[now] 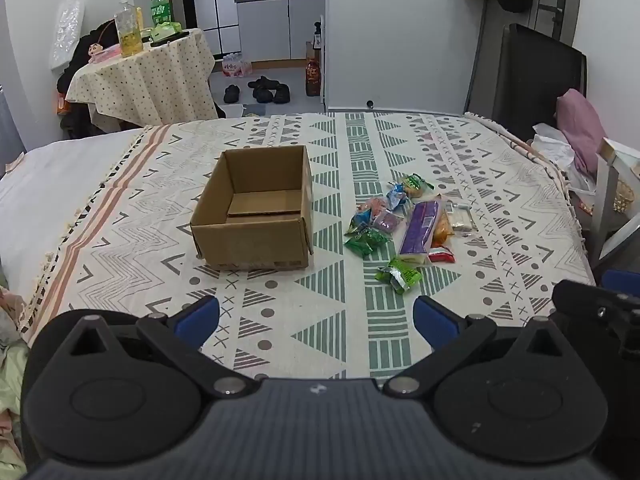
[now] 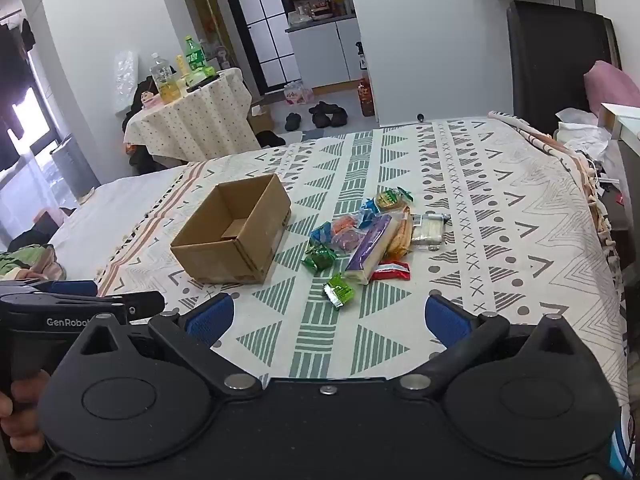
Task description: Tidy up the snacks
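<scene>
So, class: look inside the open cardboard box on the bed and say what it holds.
The cardboard box holds no snacks: only its folded bottom flaps show. The near wall hides the front strip of the floor. The snack packets all lie outside, on the patterned bedspread beside it.

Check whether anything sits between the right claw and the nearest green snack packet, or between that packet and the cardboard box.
Nothing visible blocks either path. The right claw hangs open over bare patterned bedspread, with the green snack packet lying just ahead. Only flat cloth separates the packet from the open-topped cardboard box to its left.

Bare cloth (image 1: 320,320) before snacks (image 1: 404,224), box (image 1: 256,208)
</scene>
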Demonstrator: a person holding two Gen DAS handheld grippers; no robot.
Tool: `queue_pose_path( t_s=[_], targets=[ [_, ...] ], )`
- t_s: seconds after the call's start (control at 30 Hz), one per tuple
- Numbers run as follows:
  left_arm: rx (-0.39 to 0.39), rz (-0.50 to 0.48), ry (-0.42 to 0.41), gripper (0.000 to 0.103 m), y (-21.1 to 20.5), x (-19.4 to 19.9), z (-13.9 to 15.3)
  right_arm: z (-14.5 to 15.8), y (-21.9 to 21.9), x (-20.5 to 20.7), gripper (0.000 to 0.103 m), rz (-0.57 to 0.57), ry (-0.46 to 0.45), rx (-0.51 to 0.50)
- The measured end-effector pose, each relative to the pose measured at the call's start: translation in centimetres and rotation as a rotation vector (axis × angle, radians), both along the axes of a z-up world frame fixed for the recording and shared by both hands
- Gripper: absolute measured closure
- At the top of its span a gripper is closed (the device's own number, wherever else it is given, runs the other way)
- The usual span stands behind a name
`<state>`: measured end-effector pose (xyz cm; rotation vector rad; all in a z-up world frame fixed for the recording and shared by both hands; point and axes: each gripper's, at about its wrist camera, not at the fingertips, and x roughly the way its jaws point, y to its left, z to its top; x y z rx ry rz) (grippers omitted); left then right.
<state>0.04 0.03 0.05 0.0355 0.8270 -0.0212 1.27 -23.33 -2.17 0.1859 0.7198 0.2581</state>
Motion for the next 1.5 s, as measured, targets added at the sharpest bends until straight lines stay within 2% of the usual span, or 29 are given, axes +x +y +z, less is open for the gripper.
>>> queue_pose_path(
  t_s=[0.17,0.23,0.8,1.5],
  targets=[
    [-0.007,0.000,-0.009,0.000,-0.4,-0.1,0.6,-0.1,0.5,-1.0,0.000,0.004,-0.025,-0.015],
    [-0.013,-0.005,-0.015,0.000,-0.3,-0.4,0.8,0.2,0.6,0.0,0.000,0.008,0.014,-0.018],
    [-0.025,-0.022,-0.033,0.000,-0.6,-0.8,1.2,0.8,-0.7,-0.2,0.000,-0.041,-0.005,0.011],
    [-0.035,-0.009,-0.056,0.000,0.0,-1.6,1.9,1.7,-0.1,-0.8,0.000,-0.015,-0.028,-0.015]
  ],
)
